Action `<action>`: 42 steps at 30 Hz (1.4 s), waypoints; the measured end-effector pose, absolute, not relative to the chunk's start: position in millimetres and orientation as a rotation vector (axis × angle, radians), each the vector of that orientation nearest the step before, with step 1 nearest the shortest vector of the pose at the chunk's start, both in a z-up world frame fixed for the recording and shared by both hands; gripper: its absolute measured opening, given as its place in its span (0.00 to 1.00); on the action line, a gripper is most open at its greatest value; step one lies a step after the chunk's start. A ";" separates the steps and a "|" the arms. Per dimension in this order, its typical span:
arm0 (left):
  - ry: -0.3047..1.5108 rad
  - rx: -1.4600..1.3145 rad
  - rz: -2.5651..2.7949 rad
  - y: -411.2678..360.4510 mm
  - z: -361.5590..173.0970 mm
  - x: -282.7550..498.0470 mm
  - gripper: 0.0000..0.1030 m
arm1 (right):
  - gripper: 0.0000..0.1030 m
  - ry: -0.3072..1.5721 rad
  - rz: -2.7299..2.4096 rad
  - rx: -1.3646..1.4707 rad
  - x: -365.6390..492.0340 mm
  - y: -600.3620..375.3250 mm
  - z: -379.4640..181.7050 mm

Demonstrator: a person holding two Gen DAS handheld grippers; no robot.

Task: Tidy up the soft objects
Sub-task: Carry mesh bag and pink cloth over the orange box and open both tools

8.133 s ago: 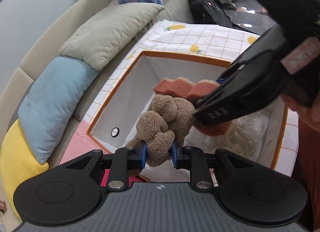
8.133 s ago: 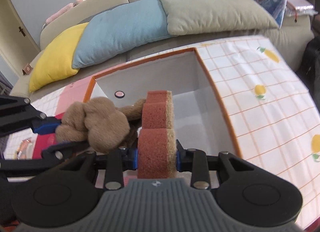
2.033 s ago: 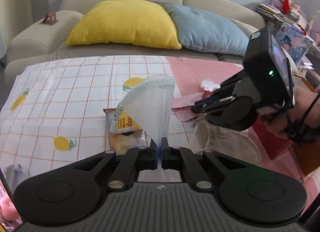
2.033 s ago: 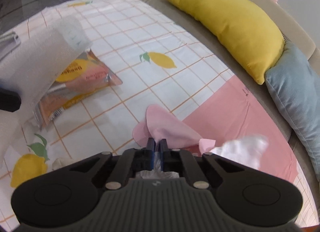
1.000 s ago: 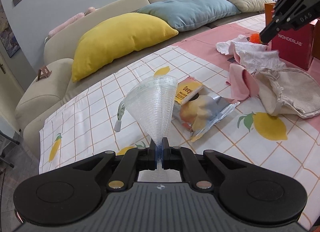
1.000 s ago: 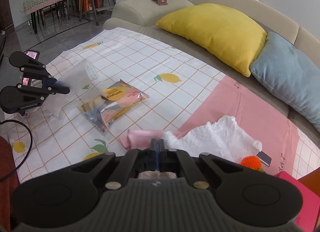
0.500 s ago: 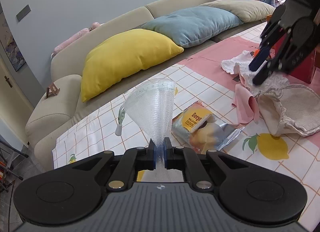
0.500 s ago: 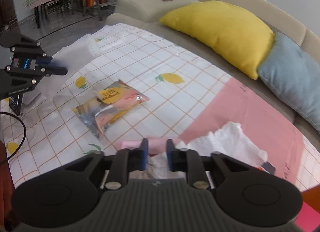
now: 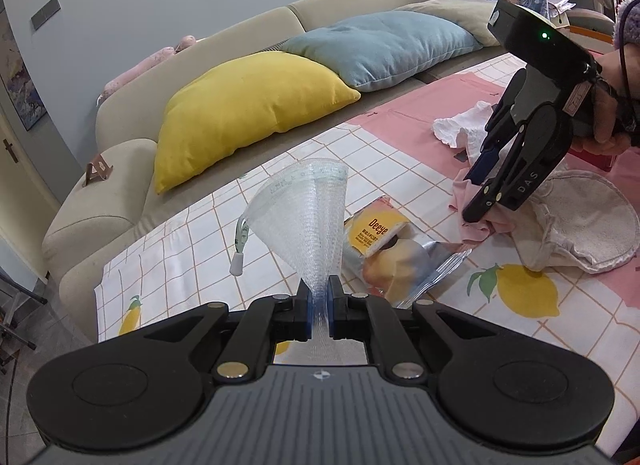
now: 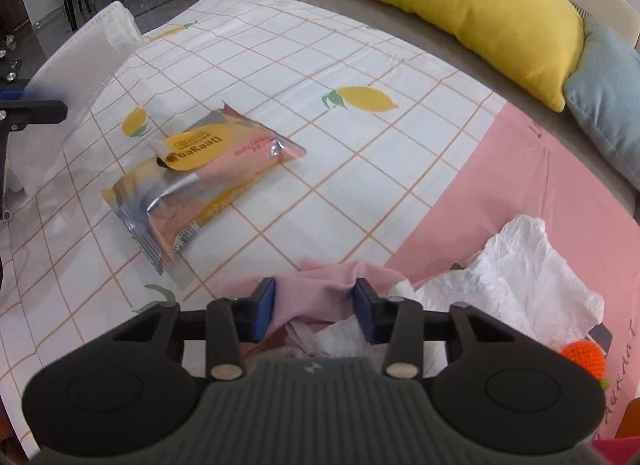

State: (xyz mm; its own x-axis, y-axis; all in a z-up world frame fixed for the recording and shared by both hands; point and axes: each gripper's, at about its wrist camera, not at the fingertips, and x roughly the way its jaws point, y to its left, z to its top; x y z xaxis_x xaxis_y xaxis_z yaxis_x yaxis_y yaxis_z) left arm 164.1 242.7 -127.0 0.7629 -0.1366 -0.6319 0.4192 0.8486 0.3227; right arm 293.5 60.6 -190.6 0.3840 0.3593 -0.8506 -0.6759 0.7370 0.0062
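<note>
- Pink cloth (image 10: 316, 289) lies bunched on the tablecloth (image 10: 360, 185), rising between the two pads of the right gripper (image 10: 315, 309); a fold sits in the gap and its edges meet both blue pads, though no squeeze shows.
- Right gripper's jaws have just been opening and stand partly spread, tilted steeply down over the cloth (the left wrist view shows its tips (image 9: 480, 201) at the pink folds (image 9: 476, 221)).
- White crumpled fabric (image 10: 532, 273) lies just beside the pink cloth on the right; a cream terry piece (image 9: 580, 225) lies under and beside the same heap.
- Orange crocheted item (image 10: 584, 359) sits at the right edge, near the white fabric.
- Left gripper (image 9: 318, 313) has its jaws pressed nearly together, pinching the narrow end of a clear bubble-wrap sleeve (image 9: 308, 221), which fans upward above the fingers, well apart from the pink cloth.
- Foil snack packet (image 10: 200, 185) lies flat on the lemon-print section, between the two grippers.
- Behind: yellow cushion (image 9: 248, 113), blue cushion (image 9: 384, 45), beige sofa (image 9: 104, 193).
</note>
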 end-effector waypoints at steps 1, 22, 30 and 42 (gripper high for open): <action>0.636 0.468 -0.317 241.4 -126.7 164.0 0.09 | 0.37 0.967 0.680 -0.378 293.1 60.8 -190.0; 0.614 0.405 -0.303 192.8 -88.3 147.3 0.06 | 0.04 0.750 0.678 -0.200 269.0 16.8 -92.2; 0.572 0.251 -0.325 143.4 -58.1 121.7 0.05 | 0.04 0.659 0.649 -0.107 215.4 -38.4 -47.3; 0.610 -0.054 -0.463 60.7 -31.4 102.8 0.04 | 0.04 0.603 0.401 -0.037 129.1 -157.8 -31.2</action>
